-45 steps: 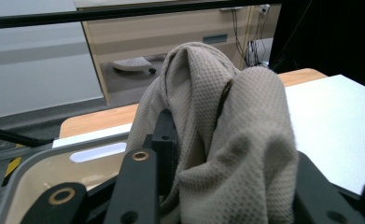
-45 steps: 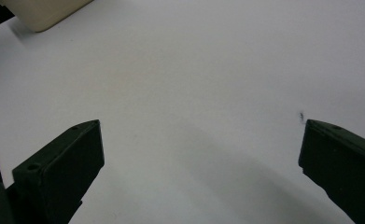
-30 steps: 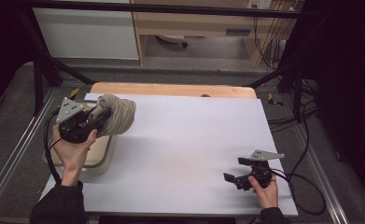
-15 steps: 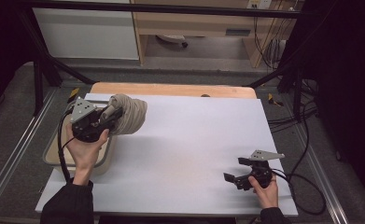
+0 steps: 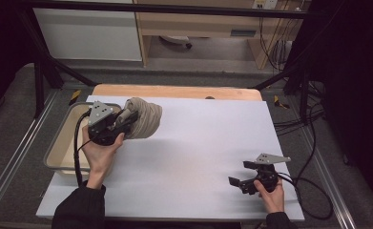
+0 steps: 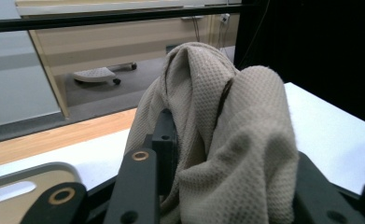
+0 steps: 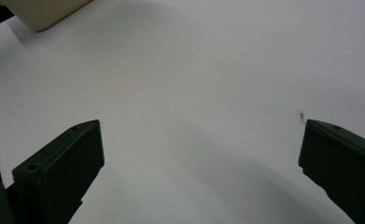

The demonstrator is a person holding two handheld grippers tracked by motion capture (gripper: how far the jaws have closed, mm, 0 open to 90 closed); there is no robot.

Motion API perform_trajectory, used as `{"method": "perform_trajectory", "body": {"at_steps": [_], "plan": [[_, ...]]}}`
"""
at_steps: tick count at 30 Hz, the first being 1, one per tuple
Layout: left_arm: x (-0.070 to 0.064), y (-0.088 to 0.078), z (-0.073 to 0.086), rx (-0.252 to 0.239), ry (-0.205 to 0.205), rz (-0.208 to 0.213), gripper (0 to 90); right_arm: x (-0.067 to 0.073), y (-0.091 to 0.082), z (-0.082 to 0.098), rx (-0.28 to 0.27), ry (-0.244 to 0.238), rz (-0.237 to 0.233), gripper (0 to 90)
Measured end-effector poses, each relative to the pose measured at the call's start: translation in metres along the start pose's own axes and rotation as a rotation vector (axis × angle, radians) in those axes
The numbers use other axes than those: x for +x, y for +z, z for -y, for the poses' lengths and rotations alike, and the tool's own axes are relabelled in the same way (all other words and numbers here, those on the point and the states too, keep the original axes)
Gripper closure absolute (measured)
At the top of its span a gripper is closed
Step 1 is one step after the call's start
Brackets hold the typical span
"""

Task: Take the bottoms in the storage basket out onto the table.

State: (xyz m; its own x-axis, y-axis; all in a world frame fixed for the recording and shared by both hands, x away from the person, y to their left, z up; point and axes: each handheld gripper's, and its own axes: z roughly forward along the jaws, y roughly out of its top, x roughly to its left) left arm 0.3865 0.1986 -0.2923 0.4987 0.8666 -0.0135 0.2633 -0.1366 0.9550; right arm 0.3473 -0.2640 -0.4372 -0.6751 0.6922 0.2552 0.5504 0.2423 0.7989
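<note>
A bunched beige waffle-weave cloth (image 5: 145, 117) hangs over the white table's left side, and my left gripper (image 5: 127, 117) is shut on it. In the left gripper view the cloth (image 6: 227, 135) drapes over and between the black jaws, hiding their tips. Near the table's front right edge my right gripper (image 5: 242, 173) rests low over the white surface, held by a hand. Its jaws stand wide apart in the right gripper view, with bare white table (image 7: 194, 93) between them.
A beige tray (image 5: 62, 143) sits at the table's left edge, partly under the left forearm. Its corner (image 7: 45, 11) appears at the top left of the right gripper view. A wooden board (image 5: 174, 90) lines the table's far edge. Cables trail off the right side.
The left hand has carried the cloth rightward, from above the tray out over the white table. The right gripper has stayed where it was.
</note>
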Motion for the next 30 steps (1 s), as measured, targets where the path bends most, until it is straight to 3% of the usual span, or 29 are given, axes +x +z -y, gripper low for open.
{"method": "perform_trajectory", "body": {"at_steps": [30], "plan": [[-0.033, 0.04, 0.013, 0.04, 0.015, 0.062, 65.0, 0.0, 0.0, 0.0, 0.0, -0.001, 0.0, 0.5]]}}
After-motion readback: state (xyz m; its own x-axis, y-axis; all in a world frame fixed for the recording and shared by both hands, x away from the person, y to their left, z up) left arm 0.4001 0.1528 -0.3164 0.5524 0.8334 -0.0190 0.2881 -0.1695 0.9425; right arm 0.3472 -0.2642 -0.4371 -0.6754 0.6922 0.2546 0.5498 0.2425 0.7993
